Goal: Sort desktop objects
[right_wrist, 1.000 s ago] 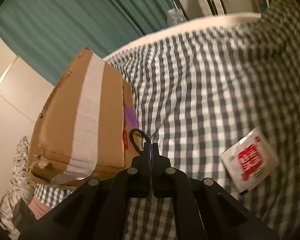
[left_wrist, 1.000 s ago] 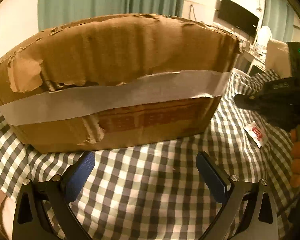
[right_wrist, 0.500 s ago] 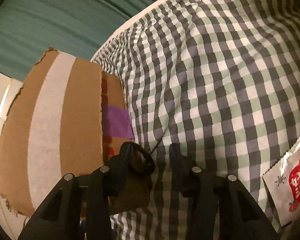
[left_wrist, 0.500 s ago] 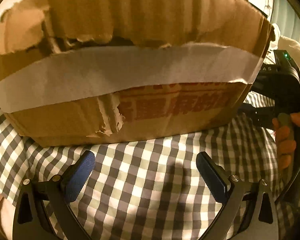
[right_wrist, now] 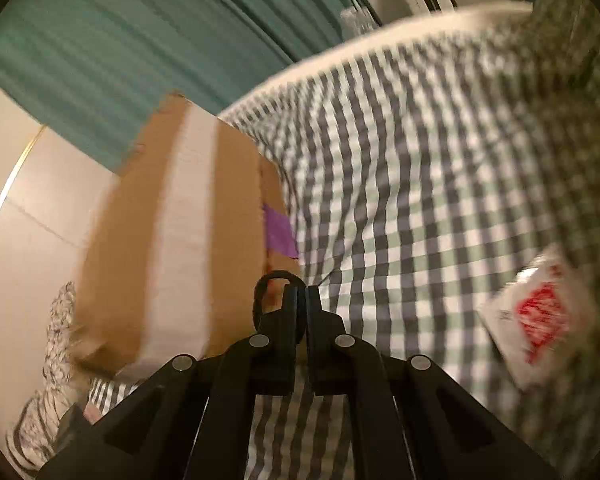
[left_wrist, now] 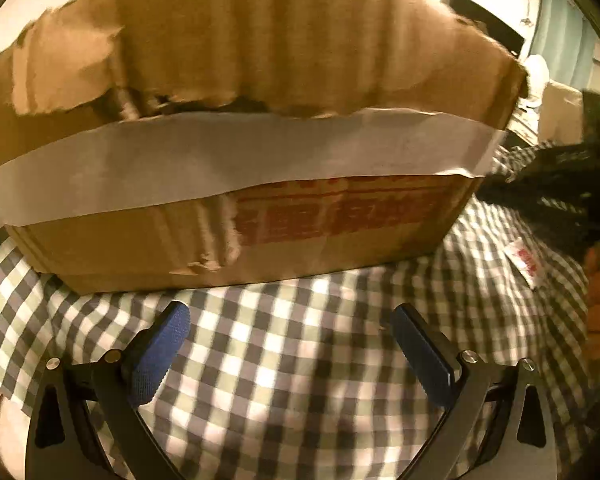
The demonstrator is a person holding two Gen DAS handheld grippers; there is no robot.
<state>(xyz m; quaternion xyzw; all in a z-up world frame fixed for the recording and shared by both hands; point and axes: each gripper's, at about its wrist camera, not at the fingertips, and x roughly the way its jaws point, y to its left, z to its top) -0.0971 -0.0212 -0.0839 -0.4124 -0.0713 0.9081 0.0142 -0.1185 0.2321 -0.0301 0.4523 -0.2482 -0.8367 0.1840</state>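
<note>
Left gripper (left_wrist: pixel 288 344) agape — low, facing cardboard box (left_wrist: pixel 260 128)

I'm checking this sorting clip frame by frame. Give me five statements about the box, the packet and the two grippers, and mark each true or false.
1. The left gripper is open and holds nothing. True.
2. The right gripper is wide open. False: its fingers are closed together, with a thin black loop at the tips.
3. A pale band of tape runs across the cardboard box. True.
4. The white packet with red print sits on top of the box. False: it lies on the checked cloth, apart from the box.
5. The box is printed in blue. False: the print is red.
</note>
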